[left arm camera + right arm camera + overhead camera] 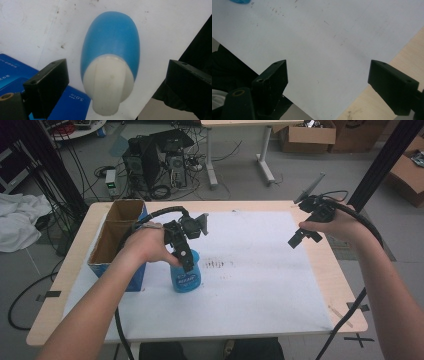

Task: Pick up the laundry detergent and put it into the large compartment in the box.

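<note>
The left gripper (186,251) hangs over the blue bottle (186,277), jaws wide apart around its white cap (107,83), not touching. The bottle stands just beside the box (116,240). The right gripper (303,238) is open above bare sheet (260,270) near the table's (340,285) right edge.

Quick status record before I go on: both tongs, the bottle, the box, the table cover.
left tongs: open, jaws either side of the bottle's white cap, not touching it
right tongs: open, holding nothing, above the right side of the sheet
bottle: blue, upright on the sheet, beside the box
box: blue outside, cardboard inside, open top, at the table's left edge
sheet: white, smudged
</note>
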A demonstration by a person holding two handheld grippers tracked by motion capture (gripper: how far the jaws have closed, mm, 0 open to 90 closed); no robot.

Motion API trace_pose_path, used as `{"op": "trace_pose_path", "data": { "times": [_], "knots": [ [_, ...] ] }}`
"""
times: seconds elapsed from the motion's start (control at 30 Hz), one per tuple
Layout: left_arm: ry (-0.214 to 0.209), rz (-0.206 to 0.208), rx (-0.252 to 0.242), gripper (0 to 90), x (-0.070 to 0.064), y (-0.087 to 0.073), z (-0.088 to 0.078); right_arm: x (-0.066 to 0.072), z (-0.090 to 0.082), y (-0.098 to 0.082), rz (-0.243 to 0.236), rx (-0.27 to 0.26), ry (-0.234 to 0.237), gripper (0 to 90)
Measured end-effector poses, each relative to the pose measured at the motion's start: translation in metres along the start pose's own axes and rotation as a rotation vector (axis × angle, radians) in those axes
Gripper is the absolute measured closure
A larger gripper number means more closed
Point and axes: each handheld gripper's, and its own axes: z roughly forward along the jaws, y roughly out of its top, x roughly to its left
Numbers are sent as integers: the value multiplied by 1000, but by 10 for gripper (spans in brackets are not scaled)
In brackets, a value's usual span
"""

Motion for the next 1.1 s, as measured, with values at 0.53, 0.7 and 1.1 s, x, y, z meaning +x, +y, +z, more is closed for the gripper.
{"op": "trace_pose_path", "data": {
  "times": [0.53, 0.7, 1.1],
  "knots": [
    [-16, 6, 29, 63, 4, 1, 23, -2, 3, -1, 1, 6, 1, 163],
    [-13, 5, 49, 64, 4, 3, 30, -4, 4, -1, 9, 8, 0, 163],
    [-18, -12, 39, 99, 6, 3, 32, -4, 6, 0, 12, 12, -2, 163]
  ]
}}
